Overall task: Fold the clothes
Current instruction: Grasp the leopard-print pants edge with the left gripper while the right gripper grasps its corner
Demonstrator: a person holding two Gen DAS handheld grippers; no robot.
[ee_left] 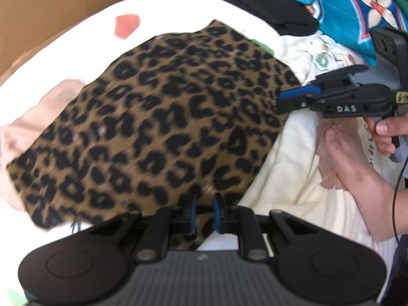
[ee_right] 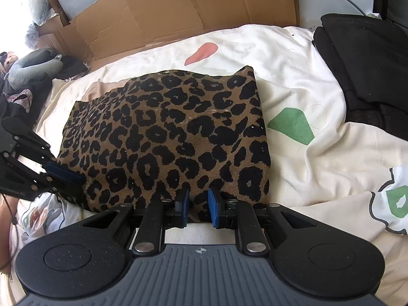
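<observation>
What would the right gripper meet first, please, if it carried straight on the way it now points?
Most likely the leopard-print garment: the right gripper already sits at its near edge, apparently with fabric between its pads.

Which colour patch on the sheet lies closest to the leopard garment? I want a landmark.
The green patch, just off the leopard garment's right edge; the red patch sits farther beyond it.
</observation>
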